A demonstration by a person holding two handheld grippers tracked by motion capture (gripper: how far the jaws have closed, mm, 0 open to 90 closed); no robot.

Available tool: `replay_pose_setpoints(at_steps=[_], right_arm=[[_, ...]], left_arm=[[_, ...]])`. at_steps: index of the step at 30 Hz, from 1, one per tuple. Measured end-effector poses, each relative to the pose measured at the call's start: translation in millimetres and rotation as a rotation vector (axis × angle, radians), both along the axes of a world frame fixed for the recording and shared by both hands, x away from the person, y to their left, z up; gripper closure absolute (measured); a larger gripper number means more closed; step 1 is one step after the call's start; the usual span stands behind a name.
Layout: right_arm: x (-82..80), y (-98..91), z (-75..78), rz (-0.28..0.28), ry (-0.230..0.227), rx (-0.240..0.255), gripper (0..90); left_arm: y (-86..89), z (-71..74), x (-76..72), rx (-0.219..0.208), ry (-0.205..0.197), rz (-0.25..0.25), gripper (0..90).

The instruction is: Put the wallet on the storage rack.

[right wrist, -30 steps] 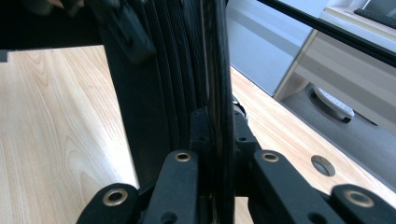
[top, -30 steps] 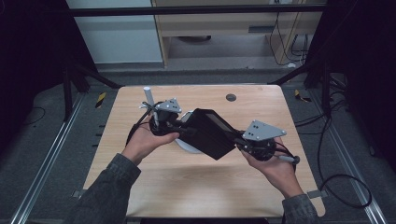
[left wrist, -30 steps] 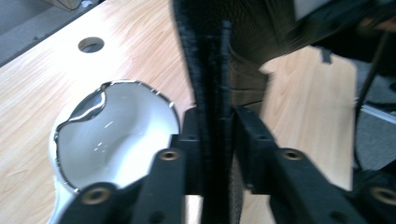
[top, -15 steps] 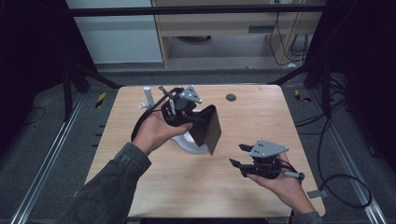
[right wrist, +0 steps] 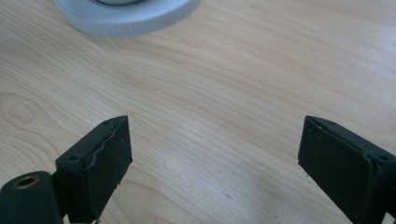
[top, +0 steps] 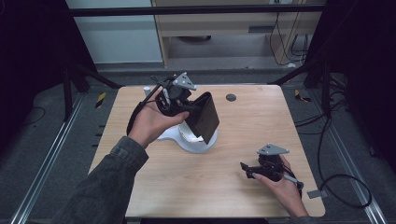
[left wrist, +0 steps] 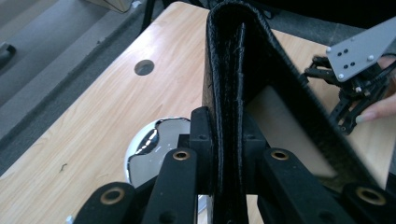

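Observation:
A black folded pouch [top: 205,119] hangs upright in the air over a white round stand [top: 196,143] with a shiny face [left wrist: 149,149]. My left gripper [top: 189,109] is shut on the pouch's edge; in the left gripper view both jaws pinch the stitched rim [left wrist: 229,93]. My right gripper [top: 245,169] sits low over the table's front right, away from the pouch. Its jaws have just been opening and stand wide apart, with only bare wood between them [right wrist: 215,163]. It also appears far off at the right edge of the left gripper view [left wrist: 355,88].
The wooden table [top: 243,130] has a dark round hole [top: 230,97] near its back edge. A small white post [top: 147,88] stands at the back left. The white stand's rim [right wrist: 126,18] lies just ahead of the right gripper.
The right gripper let go of the pouch, opened and sank to the front right of the table. The left hand lifted the pouch and turned it upright over the white stand.

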State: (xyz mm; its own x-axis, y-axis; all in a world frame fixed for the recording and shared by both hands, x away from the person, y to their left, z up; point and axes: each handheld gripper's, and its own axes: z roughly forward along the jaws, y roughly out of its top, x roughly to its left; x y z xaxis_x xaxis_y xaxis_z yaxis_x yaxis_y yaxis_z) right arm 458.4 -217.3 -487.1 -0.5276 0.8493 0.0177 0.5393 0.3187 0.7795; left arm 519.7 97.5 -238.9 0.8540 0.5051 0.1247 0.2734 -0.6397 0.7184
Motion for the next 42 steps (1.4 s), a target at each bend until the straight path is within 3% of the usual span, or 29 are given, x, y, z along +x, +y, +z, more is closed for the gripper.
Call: replay_pose_setpoints(at_steps=[5, 17, 25, 30, 42], right_arm=[[2.6, -2.2, -8.8, -0.036, 0.025, -0.018, 9.3], [4.5, 3.9, -21.4, -0.043, 0.076, -0.051, 8.2], [4.6, 4.0, -24.8, -0.047, 0.048, -0.057, 7.1], [4.5, 4.2, -25.0, -0.050, 0.049, -0.056, 7.1], [4.1, 3.7, -25.1, -0.050, 0.048, -0.056, 7.1]], left_arm=[[9.2, 4.6, 6.3, -0.022, -0.010, 0.040, 80.3], [28.5, 5.0, 13.4, -0.047, -0.019, 0.100, 80.3], [26.2, -9.8, 16.6, -0.034, -0.001, 0.098, 80.3], [22.8, -21.3, 21.4, -0.006, 0.004, 0.103, 80.3], [15.6, -47.2, 36.8, 0.013, 0.034, 0.114, 80.1]])
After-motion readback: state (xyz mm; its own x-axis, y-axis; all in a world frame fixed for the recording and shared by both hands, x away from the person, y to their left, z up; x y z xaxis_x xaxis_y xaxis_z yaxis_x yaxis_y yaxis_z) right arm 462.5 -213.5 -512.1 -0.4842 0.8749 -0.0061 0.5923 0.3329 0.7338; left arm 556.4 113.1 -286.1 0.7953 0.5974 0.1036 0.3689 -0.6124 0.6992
